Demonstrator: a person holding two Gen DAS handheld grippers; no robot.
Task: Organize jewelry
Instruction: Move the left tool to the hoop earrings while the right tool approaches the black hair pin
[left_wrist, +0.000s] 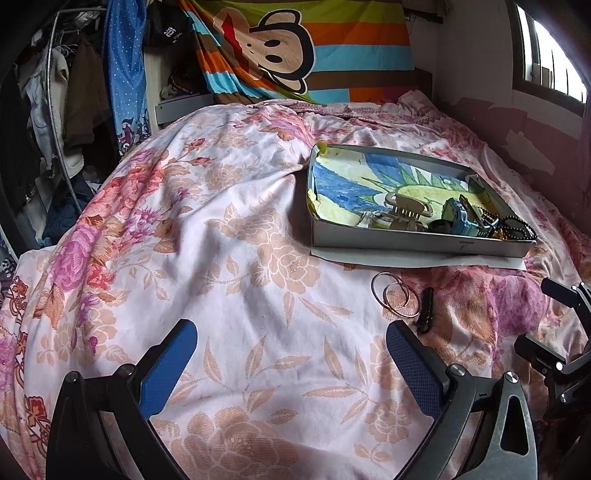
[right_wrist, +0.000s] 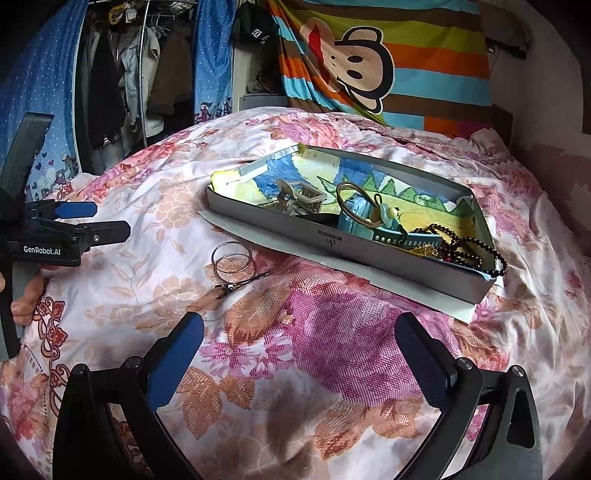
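We hold the left gripper (left_wrist: 291, 358) and right gripper (right_wrist: 299, 350) spread wide and empty above the floral bedspread (left_wrist: 221, 229); two metal bangles (right_wrist: 232, 261) and a hair clip (right_wrist: 236, 285) lie just before the grey tray (right_wrist: 332, 236) of beads and clips.

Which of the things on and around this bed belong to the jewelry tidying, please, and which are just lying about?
Job:
grey shallow cardboard tray
two thin silver hoop rings
small black metal clip
black bead strand
beige plastic claw clip

Lying about:
striped monkey-print blanket
hanging clothes
blue dotted curtain
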